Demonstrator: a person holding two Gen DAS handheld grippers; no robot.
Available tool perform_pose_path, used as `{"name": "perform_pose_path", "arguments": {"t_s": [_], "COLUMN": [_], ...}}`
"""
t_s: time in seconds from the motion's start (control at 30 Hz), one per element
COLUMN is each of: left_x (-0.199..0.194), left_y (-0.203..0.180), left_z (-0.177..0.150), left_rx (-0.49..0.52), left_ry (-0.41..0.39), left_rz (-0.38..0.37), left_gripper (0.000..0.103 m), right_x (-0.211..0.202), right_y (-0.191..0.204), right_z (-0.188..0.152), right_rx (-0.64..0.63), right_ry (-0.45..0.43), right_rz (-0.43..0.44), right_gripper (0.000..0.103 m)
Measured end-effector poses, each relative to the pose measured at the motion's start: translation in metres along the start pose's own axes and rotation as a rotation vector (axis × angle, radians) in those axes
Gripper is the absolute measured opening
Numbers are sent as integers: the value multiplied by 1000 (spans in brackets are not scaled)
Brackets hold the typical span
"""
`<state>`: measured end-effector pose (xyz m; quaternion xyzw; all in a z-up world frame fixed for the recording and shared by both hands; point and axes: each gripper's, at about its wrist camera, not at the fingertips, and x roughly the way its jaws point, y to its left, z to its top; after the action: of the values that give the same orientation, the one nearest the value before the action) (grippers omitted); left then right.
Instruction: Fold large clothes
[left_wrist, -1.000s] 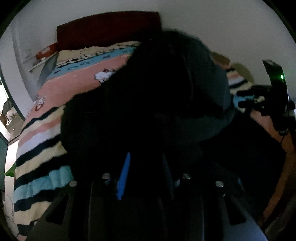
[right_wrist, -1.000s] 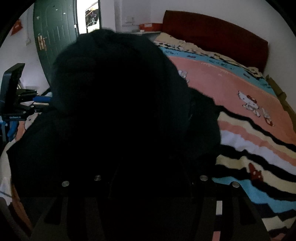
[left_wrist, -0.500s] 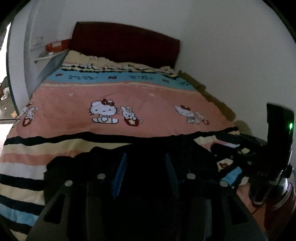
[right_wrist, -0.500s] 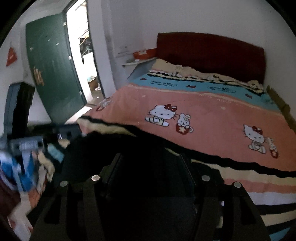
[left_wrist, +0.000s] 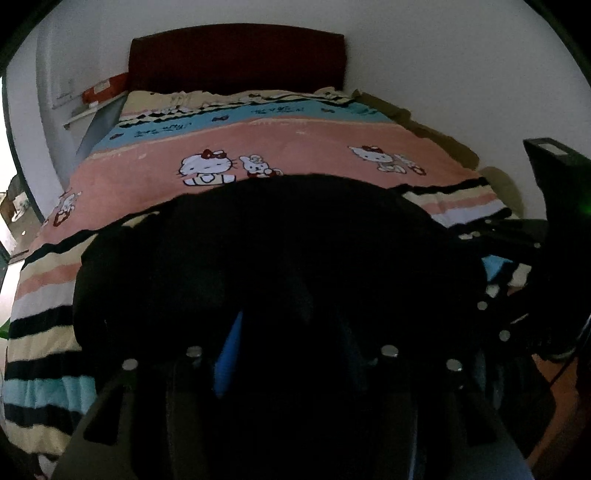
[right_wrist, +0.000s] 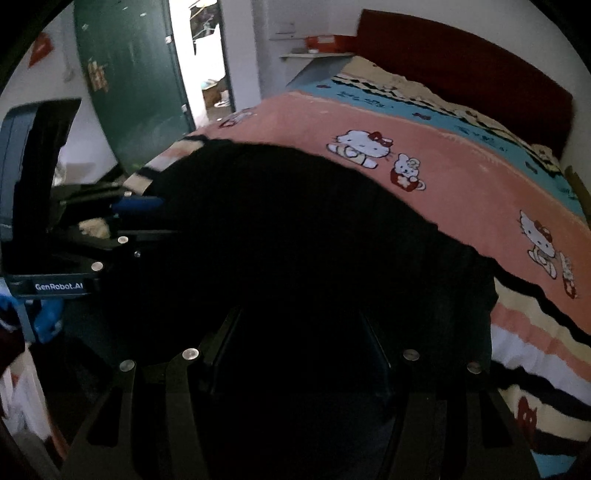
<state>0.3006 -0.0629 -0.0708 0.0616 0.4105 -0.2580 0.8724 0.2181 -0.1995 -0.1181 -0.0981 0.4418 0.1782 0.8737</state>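
A large black garment (left_wrist: 295, 251) filled the lower half of both wrist views, bunched up over the near end of the bed (left_wrist: 280, 147), on the striped part of a cartoon-cat blanket (right_wrist: 424, 192). The left gripper (left_wrist: 288, 332) was buried in the dark cloth, with only the blue pad of one finger (left_wrist: 229, 354) showing; its jaws looked closed on the fabric, though the pinch itself was hidden. The right gripper (right_wrist: 303, 332) was likewise smothered in black, and whether its jaws were wide, narrow or holding cloth could not be told. Each gripper appeared at the edge of the other's view, so the two were working close side by side. As a judgement, the folding was at an early or middle stage: the garment lay as a rounded heap, no flat, squared fold was visible, and smoothing and further folds seemed left to do.
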Motion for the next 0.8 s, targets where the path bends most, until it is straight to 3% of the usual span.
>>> {"name": "perform_pose_path", "arguments": {"t_s": [0.1,0.27,0.63,0.8], "left_x": [-1,19,83,86], "left_y": [-4,-9,5,1], "left_z": [-21,-47,-34,-32], "left_rx": [-19,42,-21,-21], "left_ry": [-3,-5,28,74], "left_rz": [-1,71,120,145], "left_gripper": [54,62,63,63], "right_x": [-2,9,71,78], "right_y": [8,11,-13,-13], "right_z": [-16,-45,-49,-44], "right_rx": [-7,19,139,146], "right_ry": [18,49,57,73], "right_rz": [-2,-6,-38,-74], "right_gripper": [60,61,62,61]}}
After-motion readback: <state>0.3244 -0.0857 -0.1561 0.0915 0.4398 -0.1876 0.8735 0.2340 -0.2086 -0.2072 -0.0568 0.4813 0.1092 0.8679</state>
